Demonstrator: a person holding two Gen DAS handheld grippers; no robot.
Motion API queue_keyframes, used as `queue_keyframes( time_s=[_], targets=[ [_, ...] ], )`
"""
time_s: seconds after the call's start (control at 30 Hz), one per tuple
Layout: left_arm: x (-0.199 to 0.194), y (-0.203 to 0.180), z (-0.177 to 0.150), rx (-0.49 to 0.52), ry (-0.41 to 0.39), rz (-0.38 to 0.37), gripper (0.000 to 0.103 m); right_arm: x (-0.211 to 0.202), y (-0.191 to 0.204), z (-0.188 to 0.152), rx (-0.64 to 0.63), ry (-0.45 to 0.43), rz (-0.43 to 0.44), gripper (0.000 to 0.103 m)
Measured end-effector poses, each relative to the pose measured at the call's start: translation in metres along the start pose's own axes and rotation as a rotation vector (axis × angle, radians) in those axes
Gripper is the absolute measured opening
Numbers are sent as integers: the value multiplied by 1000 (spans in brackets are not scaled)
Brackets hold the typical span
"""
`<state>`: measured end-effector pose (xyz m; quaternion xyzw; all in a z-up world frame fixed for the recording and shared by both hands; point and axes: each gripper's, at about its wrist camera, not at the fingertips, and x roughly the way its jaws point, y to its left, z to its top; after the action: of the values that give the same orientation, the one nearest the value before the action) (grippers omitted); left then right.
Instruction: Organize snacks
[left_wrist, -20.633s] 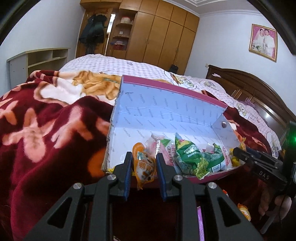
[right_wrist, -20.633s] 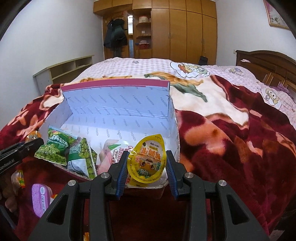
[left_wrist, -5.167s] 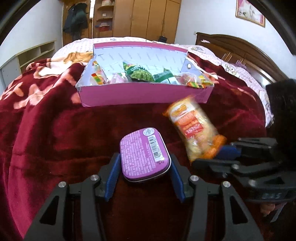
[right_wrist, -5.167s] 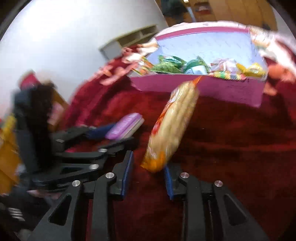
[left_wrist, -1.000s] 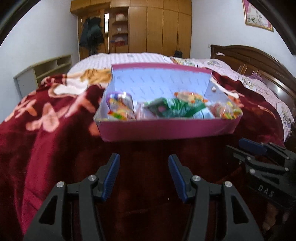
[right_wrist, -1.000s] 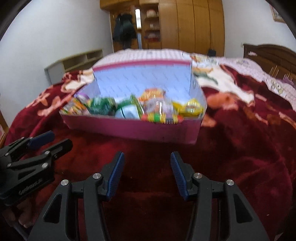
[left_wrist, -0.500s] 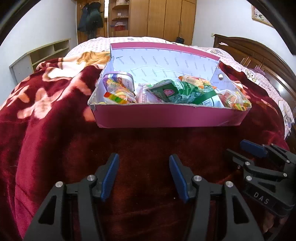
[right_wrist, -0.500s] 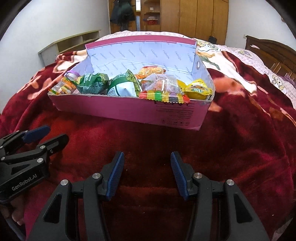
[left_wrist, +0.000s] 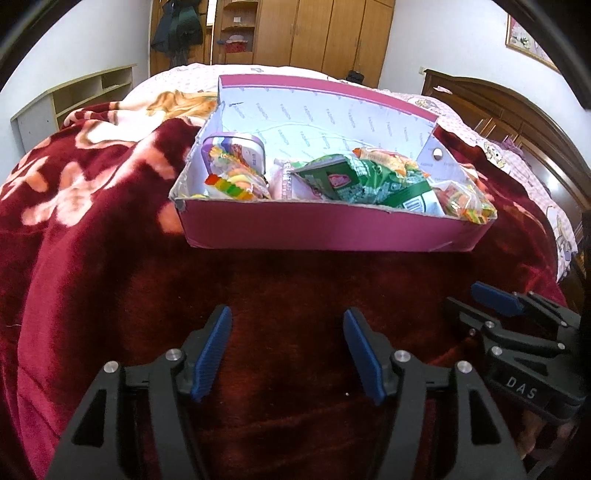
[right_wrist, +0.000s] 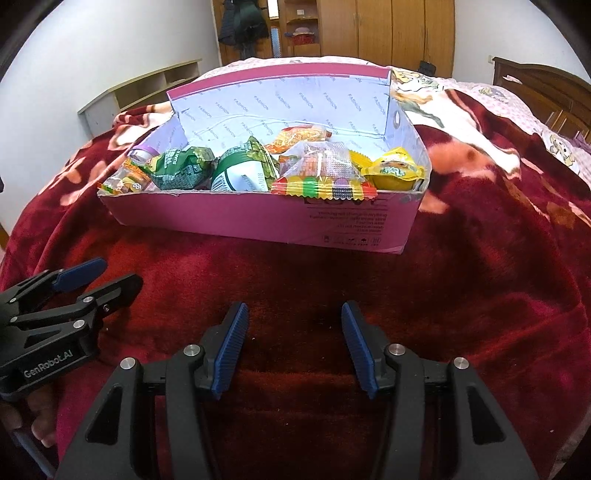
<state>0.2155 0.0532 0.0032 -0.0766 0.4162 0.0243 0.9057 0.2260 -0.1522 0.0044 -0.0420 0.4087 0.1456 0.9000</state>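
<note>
From our left wrist view, our left gripper (left_wrist: 286, 347) is wide apart and holds nothing. The pink box (left_wrist: 332, 230) sits ahead on the red blanket (left_wrist: 92, 258), full of snacks (left_wrist: 354, 181), with a purple tin (left_wrist: 236, 147) in its left corner.

From our right wrist view, our right gripper (right_wrist: 291, 341) is spread apart and bare too. We see no snacks on the blanket, so we think the tidying is just about done.

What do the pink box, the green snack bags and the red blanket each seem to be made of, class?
Pink box: probably cardboard with matte printed paper; its cut top edge looks ragged.
Green snack bags: likely plastic film, glossy and crinkled.
Red blanket: seemingly plush fleece, with a soft, fuzzy nap.
</note>
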Motion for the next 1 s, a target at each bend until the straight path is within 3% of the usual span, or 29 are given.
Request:
queue_keyframes(
  time_s=[1.0],
  targets=[
    [1,2,-1,-14,5,-28,69,0,0,0,4,1,7,55]
  ],
)
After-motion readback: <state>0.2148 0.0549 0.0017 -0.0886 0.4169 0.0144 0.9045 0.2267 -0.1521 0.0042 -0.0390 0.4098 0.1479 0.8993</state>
